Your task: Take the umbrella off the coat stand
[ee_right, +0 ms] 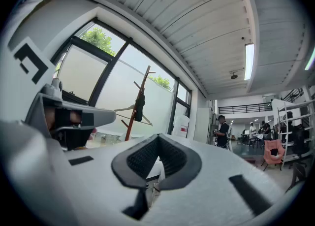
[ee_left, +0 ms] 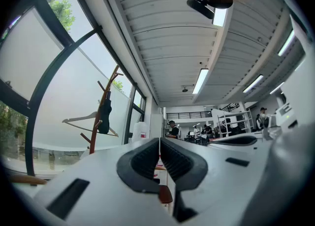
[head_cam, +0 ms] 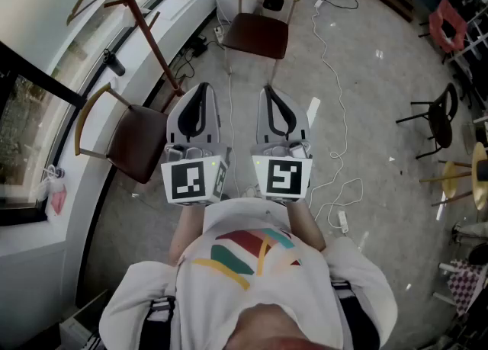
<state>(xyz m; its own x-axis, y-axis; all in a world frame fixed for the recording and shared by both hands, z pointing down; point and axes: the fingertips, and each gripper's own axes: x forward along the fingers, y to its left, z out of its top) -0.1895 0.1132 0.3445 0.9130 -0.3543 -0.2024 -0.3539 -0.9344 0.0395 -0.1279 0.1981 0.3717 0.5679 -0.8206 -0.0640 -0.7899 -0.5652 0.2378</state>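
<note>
The reddish wooden coat stand [head_cam: 146,36] rises by the window at the upper left of the head view. A small black folded umbrella [ee_left: 104,116] hangs from one of its upper pegs, beside a pale clothes hanger [ee_left: 81,120]. The right gripper view shows the same stand [ee_right: 133,119] and umbrella [ee_right: 140,108] further off to the left. My left gripper [head_cam: 202,89] and right gripper [head_cam: 268,91] are held side by side at chest height, well short of the stand. Both have their jaws shut with nothing between them.
A brown-seated chair [head_cam: 133,142] stands between me and the stand's foot. A second chair [head_cam: 259,32] is straight ahead. White cables [head_cam: 335,112] and a power strip [head_cam: 343,221] lie on the floor to the right. People [ee_left: 172,129] stand far across the room.
</note>
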